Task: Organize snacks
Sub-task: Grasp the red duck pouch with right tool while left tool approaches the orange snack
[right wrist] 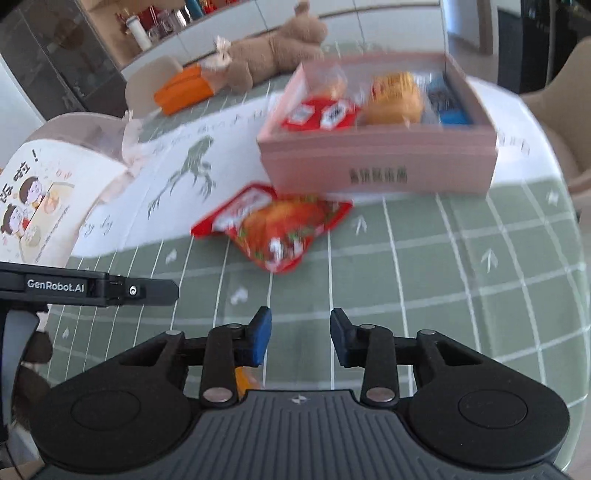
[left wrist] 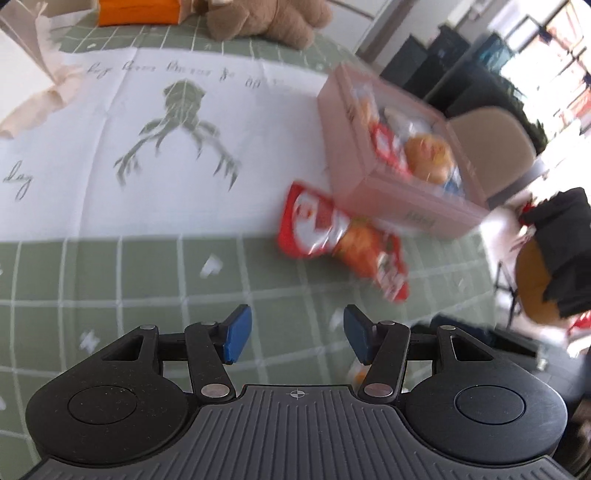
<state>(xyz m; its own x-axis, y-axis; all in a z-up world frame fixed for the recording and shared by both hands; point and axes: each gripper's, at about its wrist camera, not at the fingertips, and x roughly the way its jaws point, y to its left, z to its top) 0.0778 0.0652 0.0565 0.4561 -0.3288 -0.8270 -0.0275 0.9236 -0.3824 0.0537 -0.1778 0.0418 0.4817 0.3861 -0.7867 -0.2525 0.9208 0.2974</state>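
A red snack bag (left wrist: 340, 240) (right wrist: 275, 225) lies flat on the green checked tablecloth, just in front of a pink box (left wrist: 402, 206) (right wrist: 376, 162). Inside the box sit several snacks, among them red packets (right wrist: 319, 114) and an orange round one (right wrist: 395, 99). My left gripper (left wrist: 295, 338) hovers open over the cloth, short of the bag, with nothing between its blue pads. My right gripper (right wrist: 299, 338) is also open and empty, its jaws standing narrower, and the bag lies ahead of it. Part of the left gripper's body (right wrist: 88, 290) shows at the left of the right wrist view.
A brown plush toy (left wrist: 266, 18) (right wrist: 273, 55) and an orange box (left wrist: 136, 11) (right wrist: 184, 88) lie at the table's far side. A white sheet with a frog drawing (left wrist: 177, 122) covers the middle. A printed bag (right wrist: 40, 195) stands at left. Chairs stand beyond the table's edge.
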